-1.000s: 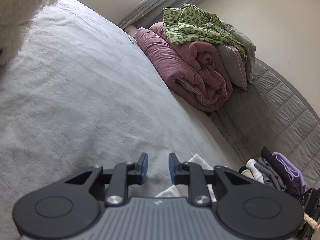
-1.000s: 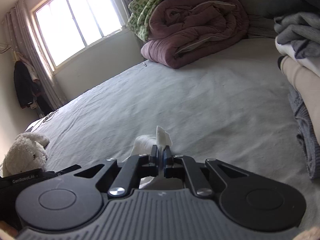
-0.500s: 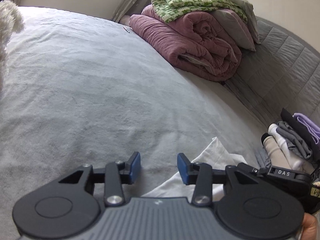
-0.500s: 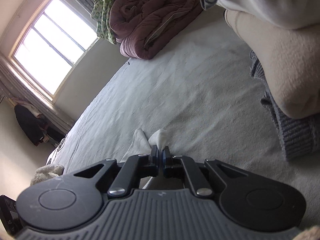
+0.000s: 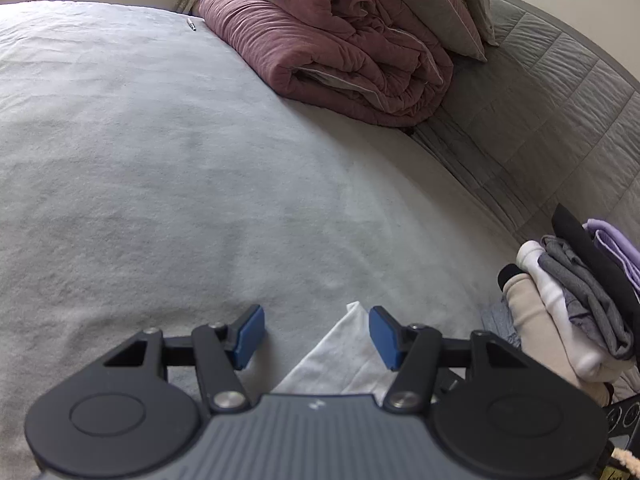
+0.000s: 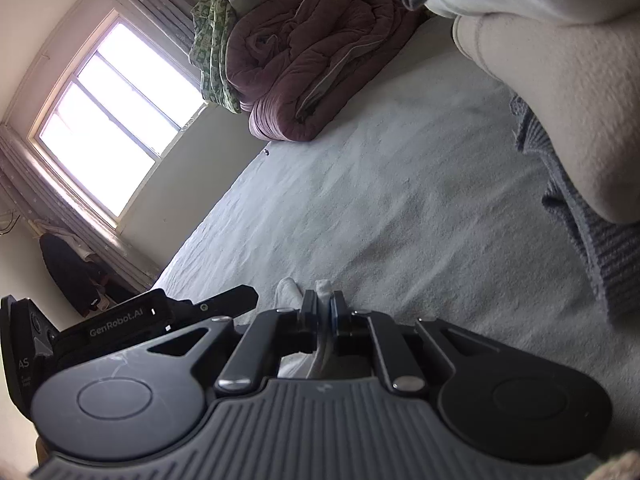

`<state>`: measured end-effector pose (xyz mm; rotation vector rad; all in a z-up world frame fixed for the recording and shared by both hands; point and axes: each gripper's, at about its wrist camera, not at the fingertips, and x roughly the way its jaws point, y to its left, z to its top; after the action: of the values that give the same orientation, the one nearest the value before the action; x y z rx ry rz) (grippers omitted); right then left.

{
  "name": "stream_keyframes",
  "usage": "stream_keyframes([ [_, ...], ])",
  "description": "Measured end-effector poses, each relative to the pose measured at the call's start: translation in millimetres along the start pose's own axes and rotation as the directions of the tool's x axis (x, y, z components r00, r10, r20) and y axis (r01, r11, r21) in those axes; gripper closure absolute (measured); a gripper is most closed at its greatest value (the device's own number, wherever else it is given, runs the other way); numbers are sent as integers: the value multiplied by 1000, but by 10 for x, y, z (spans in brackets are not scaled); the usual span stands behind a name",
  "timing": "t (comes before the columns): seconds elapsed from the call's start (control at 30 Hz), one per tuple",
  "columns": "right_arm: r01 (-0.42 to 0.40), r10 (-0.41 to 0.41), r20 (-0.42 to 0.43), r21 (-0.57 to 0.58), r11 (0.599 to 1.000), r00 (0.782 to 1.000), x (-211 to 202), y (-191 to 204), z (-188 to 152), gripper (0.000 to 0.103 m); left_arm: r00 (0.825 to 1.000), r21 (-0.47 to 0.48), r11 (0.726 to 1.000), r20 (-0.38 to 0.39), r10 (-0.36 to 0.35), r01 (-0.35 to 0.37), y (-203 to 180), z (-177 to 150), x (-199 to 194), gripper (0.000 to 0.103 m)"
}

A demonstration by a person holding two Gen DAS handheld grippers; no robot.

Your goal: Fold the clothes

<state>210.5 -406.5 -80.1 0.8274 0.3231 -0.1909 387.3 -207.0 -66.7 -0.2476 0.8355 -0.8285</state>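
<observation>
On the bed [image 5: 168, 168] your left gripper [image 5: 316, 334] has just been opening, jaws empty over one white garment [image 5: 340, 364]; your right gripper [image 6: 325, 308] pinches it; "GenRobot.AI" shows at eight o'clock.

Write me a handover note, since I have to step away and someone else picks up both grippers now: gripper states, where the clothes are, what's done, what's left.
Left gripper: open, jaws have just been opening, nothing pinched; the white garment lies below and between them on the grey bed cover.
Right gripper: shut on the white garment, pinching a bunched edge.
Stack of folded clothes sits on the bed to the right.
Done: earlier pieces stacked.
Left: probably regrip the white garment with the left, finish folding, add it to the stack.
</observation>
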Motion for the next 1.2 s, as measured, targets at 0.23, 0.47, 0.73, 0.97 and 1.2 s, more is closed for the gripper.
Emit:
stream_keyframes([
  [0.23,123,-121,36,-42,992,992,-62,-21,21,100,1000,18,1000,18,-17,17,-52,-18,24,52],
  [0.47,80,-79,22,-17,997,997,-101,-60,32,81,1000,56,998,-2,-23,23,-138,18,82,61],
  [0.73,92,-95,-13,-147,985,995,53,95,-42,79,999,69,997,15,45,-46,-209,-114,156,103],
  [0.97,97,-92,40,-128,987,995,-22,89,-30,99,994,49,997,100,51,-56,-171,-110,53,103],
  [1.2,183,-150,159,-214,960,976,-168,216,-19,99,984,50,999,177,10,-19,-242,-82,55,103],
])
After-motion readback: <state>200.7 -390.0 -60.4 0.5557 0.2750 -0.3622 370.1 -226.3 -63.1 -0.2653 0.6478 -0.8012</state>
